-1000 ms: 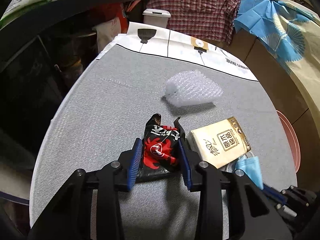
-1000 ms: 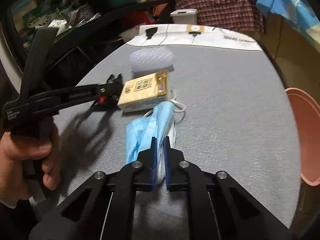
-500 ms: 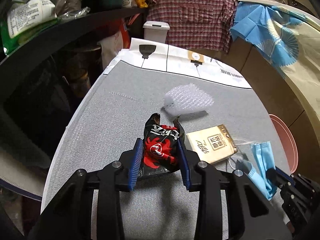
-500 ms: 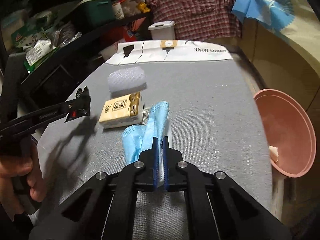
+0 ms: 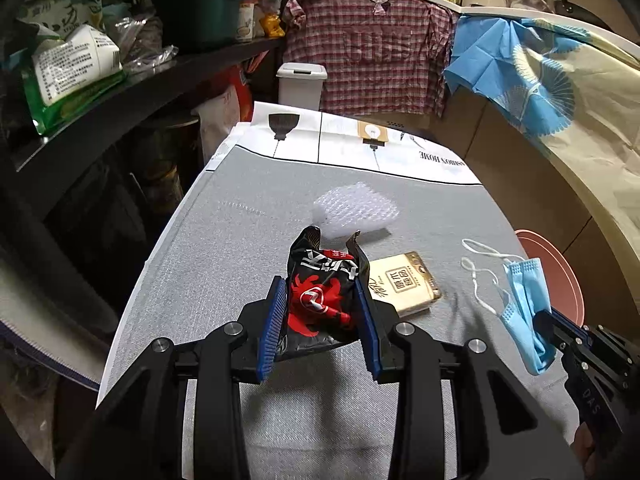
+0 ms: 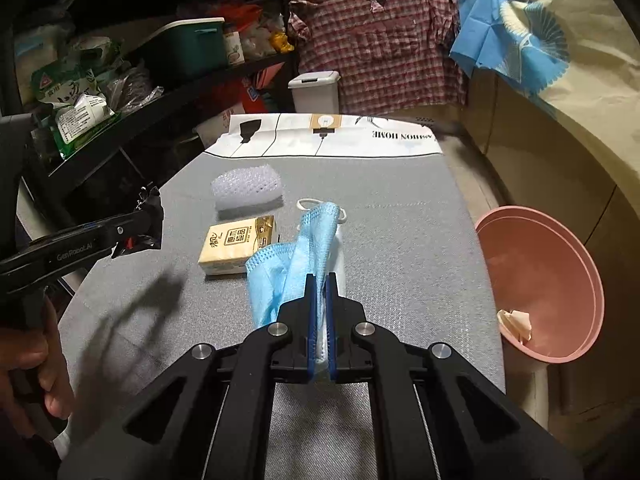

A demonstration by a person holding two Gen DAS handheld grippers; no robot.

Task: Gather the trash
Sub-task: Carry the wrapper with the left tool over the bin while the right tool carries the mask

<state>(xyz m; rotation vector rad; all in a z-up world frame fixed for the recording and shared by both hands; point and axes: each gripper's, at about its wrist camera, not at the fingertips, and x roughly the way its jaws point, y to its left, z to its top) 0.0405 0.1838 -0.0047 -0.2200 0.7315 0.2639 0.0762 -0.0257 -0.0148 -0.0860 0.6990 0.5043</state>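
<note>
My left gripper [image 5: 320, 288] is shut on a black and red snack wrapper [image 5: 322, 300], held clear above the grey table [image 5: 248, 248]. A blue face mask [image 6: 296, 252] hangs crumpled from my right gripper [image 6: 319, 280], which is shut on it; the left wrist view shows the mask [image 5: 524, 304] dangling off the table with its white ear loops loose. A beige tissue pack [image 6: 240, 244] and a wad of bubble wrap [image 6: 246, 188] lie on the table. The left gripper [image 6: 152, 216] shows at the left in the right wrist view.
A pink basin [image 6: 548, 280] holding a crumpled scrap [image 6: 516, 320] stands off the table's right edge. A white lidded bin [image 5: 302, 84] sits beyond the far end. Dark shelves [image 5: 120, 92] with bags and a green box run along the left. A hand [image 6: 28, 368] grips the left tool.
Both grippers have risen with their loads. The mask came up off the table and now hangs free; the wrapper sits higher above the tissue pack. The pink basin has come into fuller view.
</note>
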